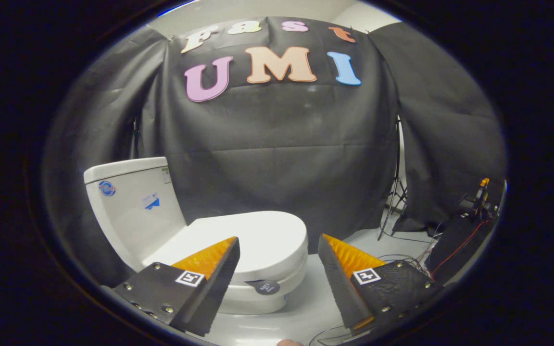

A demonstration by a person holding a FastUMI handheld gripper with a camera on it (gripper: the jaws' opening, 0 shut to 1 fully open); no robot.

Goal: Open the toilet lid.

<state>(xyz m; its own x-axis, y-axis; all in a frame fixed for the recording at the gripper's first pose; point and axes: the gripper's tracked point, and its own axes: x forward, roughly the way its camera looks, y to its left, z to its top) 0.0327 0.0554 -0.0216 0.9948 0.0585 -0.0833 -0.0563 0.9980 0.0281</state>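
Toilet lid [253, 238]: we see it lying flat and closed on the seat, white and smooth, just ahead of the fingers and mostly behind the left one.

Toilet bowl [253, 300]: white, standing on the floor beneath the lid; its front curve shows between the two fingers, nearer the left one.

Label on the bowl [263, 287]: a small dark round tag just under the front rim; we cannot tell what it says.

Tank [130, 206]: white, upright behind the lid, with two small blue stickers on its face; it stands close to the booth wall.

Gripper [277, 250]: we note the jaws spread wide apart with nothing between them and no contact with the lid; the left finger overlaps the lid's near edge in our view, the right finger sits over bare floor.

Floor [315, 288]: pale grey and glossy, carrying the toilet; thin cables trail across it near the right finger.

Light stand [395, 202]: thin, dark, set against the wall beyond the right finger.

Dark equipment box [459, 240]: beside that stand, with wires running from it.
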